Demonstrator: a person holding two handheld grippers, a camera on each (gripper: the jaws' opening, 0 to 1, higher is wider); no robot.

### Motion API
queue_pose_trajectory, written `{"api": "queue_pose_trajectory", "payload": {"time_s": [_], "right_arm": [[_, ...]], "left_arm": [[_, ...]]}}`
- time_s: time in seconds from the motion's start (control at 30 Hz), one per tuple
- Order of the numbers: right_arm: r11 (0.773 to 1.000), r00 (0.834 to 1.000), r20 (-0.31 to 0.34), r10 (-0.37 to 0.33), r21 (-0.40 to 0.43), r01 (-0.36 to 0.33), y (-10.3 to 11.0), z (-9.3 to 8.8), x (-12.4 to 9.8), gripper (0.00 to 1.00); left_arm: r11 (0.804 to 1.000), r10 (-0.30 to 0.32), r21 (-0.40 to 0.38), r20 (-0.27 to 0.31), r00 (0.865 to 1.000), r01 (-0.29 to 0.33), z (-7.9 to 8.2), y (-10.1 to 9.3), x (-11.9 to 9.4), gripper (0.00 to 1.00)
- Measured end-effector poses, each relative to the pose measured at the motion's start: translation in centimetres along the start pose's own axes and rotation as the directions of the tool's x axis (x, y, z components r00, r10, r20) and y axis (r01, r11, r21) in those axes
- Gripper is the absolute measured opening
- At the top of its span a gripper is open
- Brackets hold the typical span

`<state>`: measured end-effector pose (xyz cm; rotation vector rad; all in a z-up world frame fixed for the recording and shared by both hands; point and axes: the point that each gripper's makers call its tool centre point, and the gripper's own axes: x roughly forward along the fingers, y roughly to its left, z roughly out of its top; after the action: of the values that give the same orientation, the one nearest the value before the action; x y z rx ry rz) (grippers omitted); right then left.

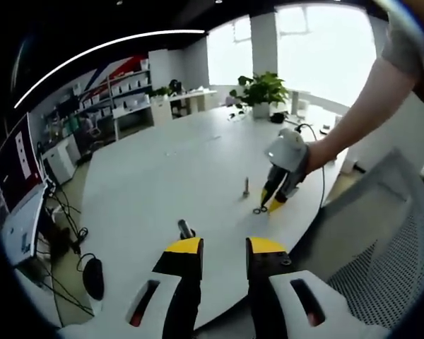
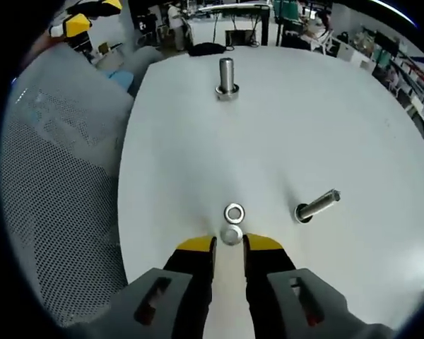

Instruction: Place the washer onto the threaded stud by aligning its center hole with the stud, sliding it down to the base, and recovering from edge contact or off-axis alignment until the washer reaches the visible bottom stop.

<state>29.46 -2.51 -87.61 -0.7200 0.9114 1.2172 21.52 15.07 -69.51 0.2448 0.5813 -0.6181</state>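
Right gripper view: my right gripper (image 2: pixel 230 244) has its jaws parted, with a washer (image 2: pixel 230 236) lying flat on the white table (image 2: pixel 353 134) between the yellow tips. A second washer (image 2: pixel 234 212) lies just beyond it. One threaded stud (image 2: pixel 227 77) stands near the far edge; another stud (image 2: pixel 316 205) stands off to the right. Left gripper view: my left gripper (image 1: pixel 223 246) is open, holding nothing, near the table's edge.
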Motion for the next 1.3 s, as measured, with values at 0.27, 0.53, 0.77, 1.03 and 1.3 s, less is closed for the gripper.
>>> {"api": "queue_pose_trajectory", "payload": {"time_s": [0.27,0.53,0.77,1.03,1.3], "right_arm": [[1.0,1.0,-0.025,0.002,-0.03,-0.003,-0.1,0.14,0.19,0.15],[0.998,0.987,-0.158,0.025,-0.052,-0.033,-0.19,0.06,0.29,0.15],[0.981,0.914,-0.4,-0.06,-0.193,-0.02,0.16,0.04,0.52,0.15],[0.991,0.897,-0.439,-0.056,-0.134,-0.003,-0.09,-0.1,0.47,0.15],[0.996,0.932,-0.36,-0.043,-0.084,0.013,-0.07,-0.1,0.38,0.14]], "left_arm": [[1.0,0.0,0.002,-0.009,1.0,0.0,-0.2,-0.07,0.03,0.22],[1.0,-0.006,0.005,-0.014,1.0,0.007,-0.26,-0.19,0.09,0.22],[1.0,-0.003,0.001,-0.011,1.0,0.003,-0.24,-0.06,0.05,0.22],[1.0,0.007,-0.007,-0.013,1.0,-0.007,-0.34,0.17,0.0,0.22],[1.0,0.017,-0.005,-0.014,1.0,-0.017,-0.34,0.3,-0.05,0.22]]}}
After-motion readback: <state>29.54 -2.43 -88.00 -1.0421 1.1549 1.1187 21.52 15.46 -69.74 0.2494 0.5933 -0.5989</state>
